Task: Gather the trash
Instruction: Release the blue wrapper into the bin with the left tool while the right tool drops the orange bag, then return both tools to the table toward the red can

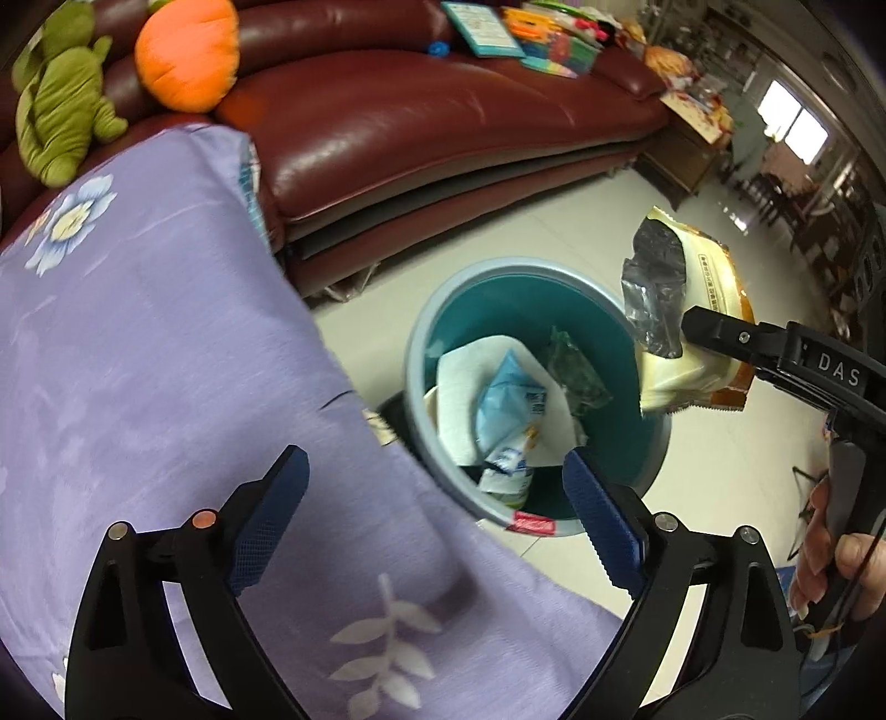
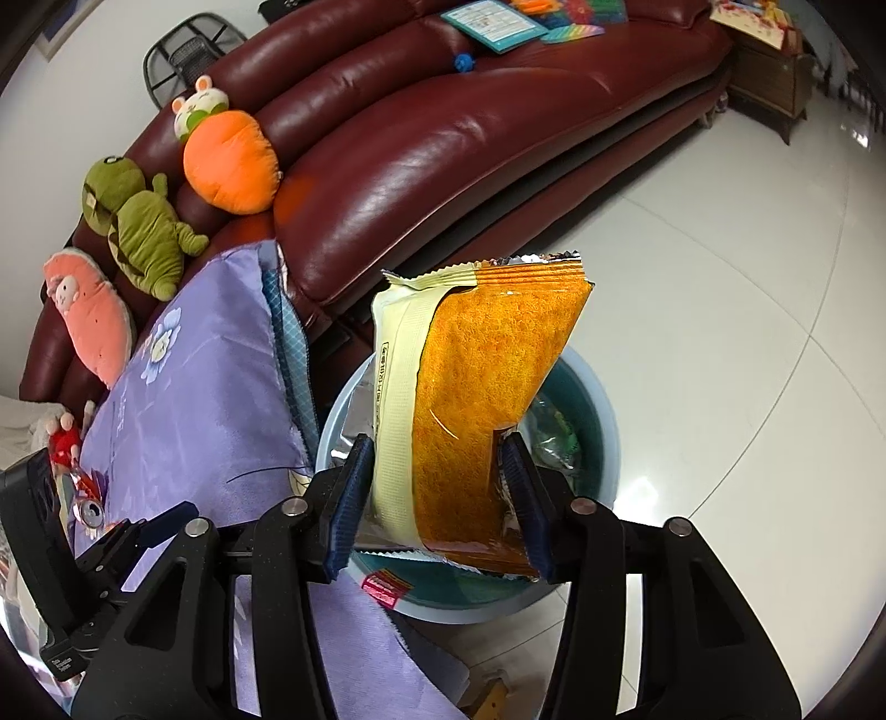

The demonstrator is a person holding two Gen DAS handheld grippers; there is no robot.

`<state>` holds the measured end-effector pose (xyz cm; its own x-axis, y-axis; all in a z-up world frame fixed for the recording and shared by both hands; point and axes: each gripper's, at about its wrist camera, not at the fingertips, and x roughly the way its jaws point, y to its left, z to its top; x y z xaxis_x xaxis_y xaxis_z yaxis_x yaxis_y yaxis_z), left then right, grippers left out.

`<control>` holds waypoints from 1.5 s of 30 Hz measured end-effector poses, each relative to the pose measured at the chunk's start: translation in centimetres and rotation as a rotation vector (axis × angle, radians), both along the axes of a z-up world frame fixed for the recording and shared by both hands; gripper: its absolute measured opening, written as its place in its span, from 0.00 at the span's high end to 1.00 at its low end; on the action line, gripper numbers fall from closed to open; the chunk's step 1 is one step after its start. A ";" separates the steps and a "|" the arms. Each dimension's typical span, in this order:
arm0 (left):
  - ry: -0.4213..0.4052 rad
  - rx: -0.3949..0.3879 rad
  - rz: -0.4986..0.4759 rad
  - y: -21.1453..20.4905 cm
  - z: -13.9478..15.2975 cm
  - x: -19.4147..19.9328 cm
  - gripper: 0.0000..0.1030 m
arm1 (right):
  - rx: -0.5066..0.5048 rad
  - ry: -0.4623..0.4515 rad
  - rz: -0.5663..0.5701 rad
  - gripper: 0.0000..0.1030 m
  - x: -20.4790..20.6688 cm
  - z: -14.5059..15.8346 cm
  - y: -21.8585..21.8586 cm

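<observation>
My right gripper [image 2: 437,498] is shut on an orange and cream snack wrapper [image 2: 476,399] and holds it over the right side of a blue waste bin [image 2: 603,421]. In the left wrist view the wrapper [image 1: 692,332] hangs at the bin's [image 1: 443,310] right rim, pinched by the right gripper [image 1: 714,338]. The bin holds white paper [image 1: 459,387], a light blue packet [image 1: 509,399] and a green wrapper [image 1: 576,365]. My left gripper [image 1: 437,509] is open and empty, above the purple cloth's edge and the bin's near rim.
A purple floral cloth [image 1: 138,360] covers a surface left of the bin. A crushed can [image 2: 91,512] lies on it. A dark red leather sofa [image 1: 415,122] with plush toys [image 1: 61,116] and books [image 1: 487,27] stands behind. White tiled floor [image 2: 720,277] lies to the right.
</observation>
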<state>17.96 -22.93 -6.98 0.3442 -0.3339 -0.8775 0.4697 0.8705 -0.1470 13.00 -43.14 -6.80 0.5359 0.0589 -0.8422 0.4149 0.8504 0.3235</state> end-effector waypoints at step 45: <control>-0.048 -0.153 0.435 27.2 3.7 -2.3 0.06 | -0.145 0.090 0.447 0.25 8.6 3.8 26.2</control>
<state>15.61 4.24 -3.28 0.5203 -0.2741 -0.8088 0.0750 0.9581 -0.2765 21.64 -16.89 -3.03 0.4092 0.1455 -0.9008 0.0187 0.9857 0.1676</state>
